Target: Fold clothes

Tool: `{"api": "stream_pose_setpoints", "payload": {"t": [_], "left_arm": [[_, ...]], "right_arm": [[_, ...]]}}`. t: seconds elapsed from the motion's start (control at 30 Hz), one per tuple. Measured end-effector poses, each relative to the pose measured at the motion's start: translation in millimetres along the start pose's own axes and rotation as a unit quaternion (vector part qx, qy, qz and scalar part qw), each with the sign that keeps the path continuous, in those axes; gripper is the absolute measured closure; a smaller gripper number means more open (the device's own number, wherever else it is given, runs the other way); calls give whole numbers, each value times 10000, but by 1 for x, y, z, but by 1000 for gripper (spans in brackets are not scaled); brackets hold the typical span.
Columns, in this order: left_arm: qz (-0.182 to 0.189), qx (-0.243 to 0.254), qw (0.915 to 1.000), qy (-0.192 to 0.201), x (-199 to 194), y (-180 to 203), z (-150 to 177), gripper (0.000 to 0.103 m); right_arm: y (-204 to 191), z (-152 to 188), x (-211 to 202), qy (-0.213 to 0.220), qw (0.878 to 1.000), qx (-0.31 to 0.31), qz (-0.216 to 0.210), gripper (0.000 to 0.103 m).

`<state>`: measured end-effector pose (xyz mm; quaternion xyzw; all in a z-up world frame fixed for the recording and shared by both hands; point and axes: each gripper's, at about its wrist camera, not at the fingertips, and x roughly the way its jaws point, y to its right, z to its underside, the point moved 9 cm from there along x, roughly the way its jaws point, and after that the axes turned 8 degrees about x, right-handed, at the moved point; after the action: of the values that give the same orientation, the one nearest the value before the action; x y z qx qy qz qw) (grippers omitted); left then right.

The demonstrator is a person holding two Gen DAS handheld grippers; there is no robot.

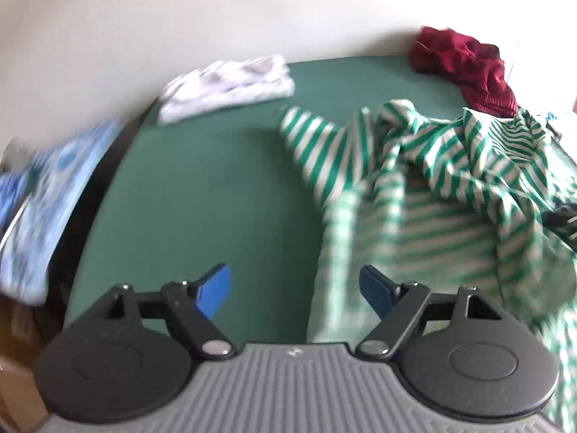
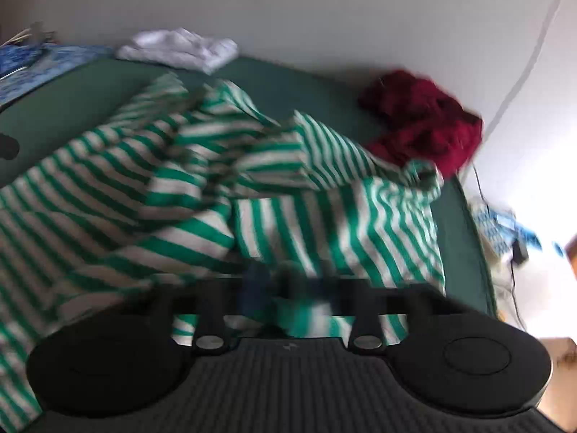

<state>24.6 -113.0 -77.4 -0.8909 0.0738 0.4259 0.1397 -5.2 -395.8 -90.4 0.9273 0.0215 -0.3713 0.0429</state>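
While the left claw (image 1: pixel 294 290) hangs over the green table (image 1: pixel 202 195), its two blue fingers (image 1: pixel 214 290) stand wide apart with nothing between them. Just beside its right finger lies the edge of the striped shirt (image 1: pixel 425 195), green and white, all crumpled up on the right part of the table.

Seen from the right wrist, the right claw (image 2: pixel 288 288) is very blurry. Its fingers look close together with a bit of the striped shirt (image 2: pixel 288 180) bunched between them, so it seems to be pinching the cloth. The shirt spreads out from there in big messy folds across the table (image 2: pixel 465 245).

Farther back, a dark red piece of clothing (image 1: pixel 465 65) sits in a heap near the far right corner, touching the top of the shirt. A white folded cloth (image 1: pixel 230 84) lies at the far edge by the wall (image 1: pixel 216 11), well apart from the shirt. A blue and white thing (image 1: pixel 43 195) is off the left side of the table.
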Motion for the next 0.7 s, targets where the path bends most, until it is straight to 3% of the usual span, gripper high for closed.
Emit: {"api": "stream_pose_setpoints", "payload": {"t": [0.1,0.13,0.17,0.23,0.3,0.37,0.47,0.53,0.57,0.67,0.7], "left_arm": [[112,304,9995,-2,41,9,-36,21],[149,405,9991,-3,55,13,-49,21],[187,506,9985,-3,68,16,-61,20],[261,706,9972,-6,96,22,-85,13],[420,720,9965,17,106,26,-92,4],[646,643,9957,134,110,33,-99,4],[983,525,9933,310,116,43,-109,26],[1160,492,9912,412,113,50,-113,73],[1222,494,9902,457,109,52,-113,85],[1110,174,9920,577,94,18,-101,86],[1072,67,9923,617,88,7,-97,86]], "right_arm": [[73,-22,-5,215,9917,1064,687,97],[105,-29,-15,436,9817,1418,1191,97],[139,-32,-28,596,9633,1907,1793,97],[198,-36,-54,869,9145,2757,2832,95],[169,-40,-44,749,9321,2588,2422,89],[140,-44,-34,628,9474,2413,2006,85],[95,-50,-21,443,9661,2139,1373,50],[66,-54,-13,318,9757,1950,947,50],[51,-55,-9,256,9796,1853,733,50],[-17,-58,14,25,9914,1305,-24,54],[-33,-63,20,63,9947,1025,7,54]]}}
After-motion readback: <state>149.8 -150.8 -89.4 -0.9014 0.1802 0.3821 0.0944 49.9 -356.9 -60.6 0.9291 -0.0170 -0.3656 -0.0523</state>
